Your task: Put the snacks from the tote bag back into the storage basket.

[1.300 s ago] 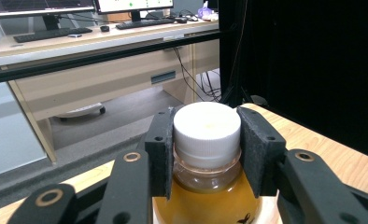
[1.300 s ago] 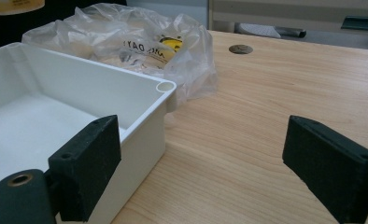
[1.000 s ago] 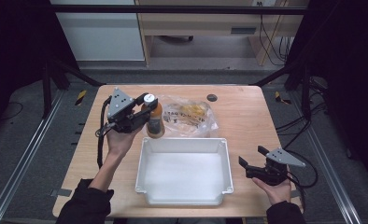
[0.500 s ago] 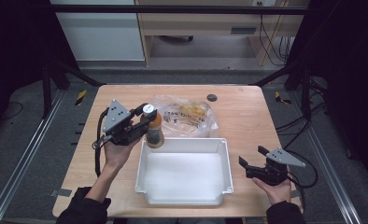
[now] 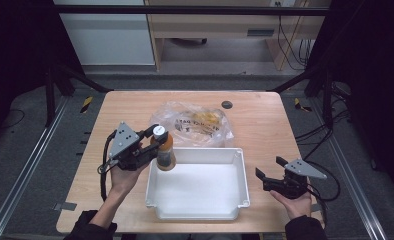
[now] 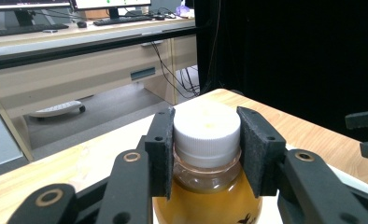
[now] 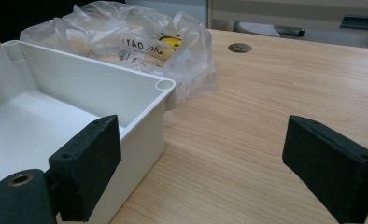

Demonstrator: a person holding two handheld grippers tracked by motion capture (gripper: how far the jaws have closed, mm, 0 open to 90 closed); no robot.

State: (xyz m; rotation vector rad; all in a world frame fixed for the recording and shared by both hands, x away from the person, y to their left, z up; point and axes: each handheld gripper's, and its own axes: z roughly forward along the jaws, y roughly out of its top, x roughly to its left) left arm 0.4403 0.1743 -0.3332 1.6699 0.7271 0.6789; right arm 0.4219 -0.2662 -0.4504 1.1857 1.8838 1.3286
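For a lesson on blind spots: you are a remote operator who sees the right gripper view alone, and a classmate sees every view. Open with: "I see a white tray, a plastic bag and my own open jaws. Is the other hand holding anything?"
Observer: Yes. The left gripper is shut on a bottle of amber liquid, its jaws clamped on the white cap.
Operator: Where is that bottle?
Observer: In the high view it stands upright over the tray's far left corner.
Operator: And where is my gripper?
Observer: The right gripper sits beside the tray's right side, with nothing between its jaws.
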